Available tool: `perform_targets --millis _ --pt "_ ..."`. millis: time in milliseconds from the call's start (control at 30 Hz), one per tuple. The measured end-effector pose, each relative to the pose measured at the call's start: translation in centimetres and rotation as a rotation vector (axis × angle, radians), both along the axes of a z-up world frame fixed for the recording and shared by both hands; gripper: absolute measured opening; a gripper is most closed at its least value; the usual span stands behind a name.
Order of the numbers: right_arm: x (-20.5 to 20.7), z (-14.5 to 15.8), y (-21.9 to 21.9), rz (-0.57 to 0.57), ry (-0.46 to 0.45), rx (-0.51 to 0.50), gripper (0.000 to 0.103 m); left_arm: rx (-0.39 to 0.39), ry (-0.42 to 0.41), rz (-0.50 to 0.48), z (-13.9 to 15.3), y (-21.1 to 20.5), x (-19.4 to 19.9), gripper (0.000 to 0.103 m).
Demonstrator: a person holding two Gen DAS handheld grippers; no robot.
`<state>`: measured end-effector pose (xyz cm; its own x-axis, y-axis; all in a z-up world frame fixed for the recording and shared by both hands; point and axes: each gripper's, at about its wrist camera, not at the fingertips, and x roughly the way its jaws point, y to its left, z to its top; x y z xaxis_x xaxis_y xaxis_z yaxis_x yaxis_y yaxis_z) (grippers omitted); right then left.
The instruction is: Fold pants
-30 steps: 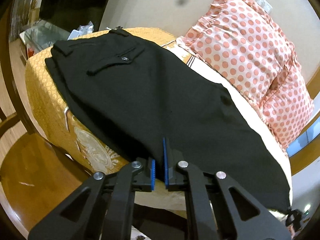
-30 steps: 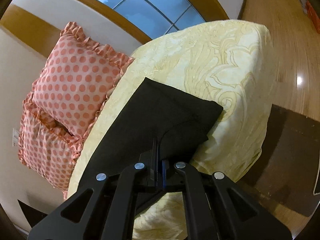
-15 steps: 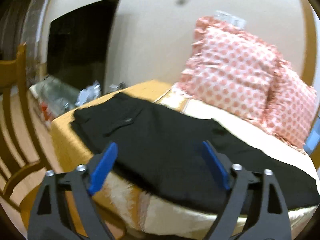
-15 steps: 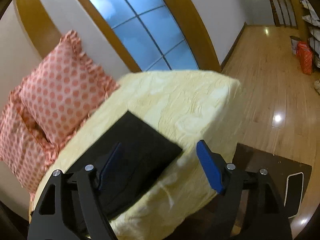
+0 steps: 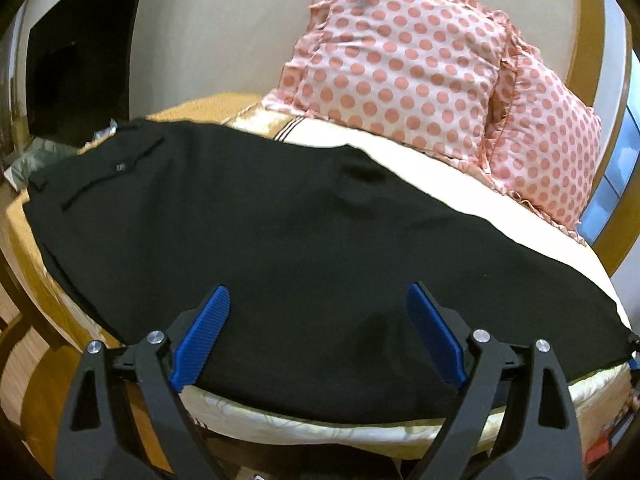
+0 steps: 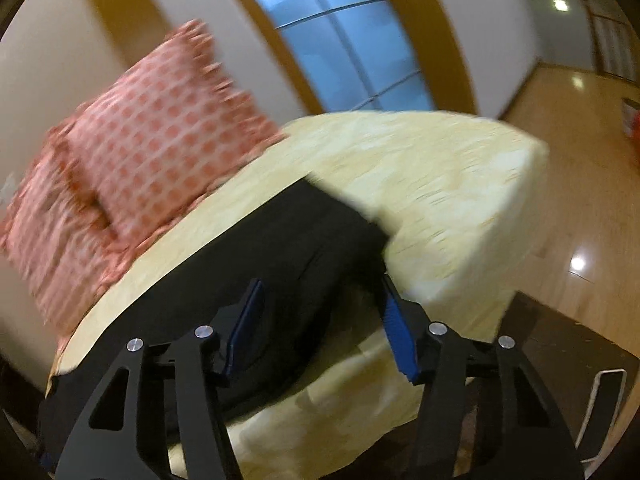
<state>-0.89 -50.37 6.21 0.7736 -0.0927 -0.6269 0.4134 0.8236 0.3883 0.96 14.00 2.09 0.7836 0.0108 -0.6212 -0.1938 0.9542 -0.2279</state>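
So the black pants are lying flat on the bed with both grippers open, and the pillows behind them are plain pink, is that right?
Not quite. The pillows are not plain: they are pink with darker pink polka dots, which the left wrist view shows clearly. The rest holds: the black pants lie flat on the bed, and the left gripper and right gripper both have their fingers spread open.

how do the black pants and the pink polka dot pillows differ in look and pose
The plain black pants lie flat, stretched lengthwise along the yellow patterned bedspread; the pink polka dot pillows stand propped upright against the wall. The pants are thin and smooth, the pillows plump with ruffled edges. Both rest on the bed, untouched by either gripper.
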Motion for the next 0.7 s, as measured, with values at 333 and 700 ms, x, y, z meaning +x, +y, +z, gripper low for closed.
perform_targets --millis 333,700 --pt "0.2 -2.4 -2.4 -0.094 -0.098 0.269 0.007 0.096 -0.032 -0.043 -0.7 -1.3 -0.1 0.1" --pt "7.2 8.8 14.1 0.368 -0.258 -0.008 0.005 0.061 -0.072 -0.055 -0.7 -0.9 -0.4 0.101"
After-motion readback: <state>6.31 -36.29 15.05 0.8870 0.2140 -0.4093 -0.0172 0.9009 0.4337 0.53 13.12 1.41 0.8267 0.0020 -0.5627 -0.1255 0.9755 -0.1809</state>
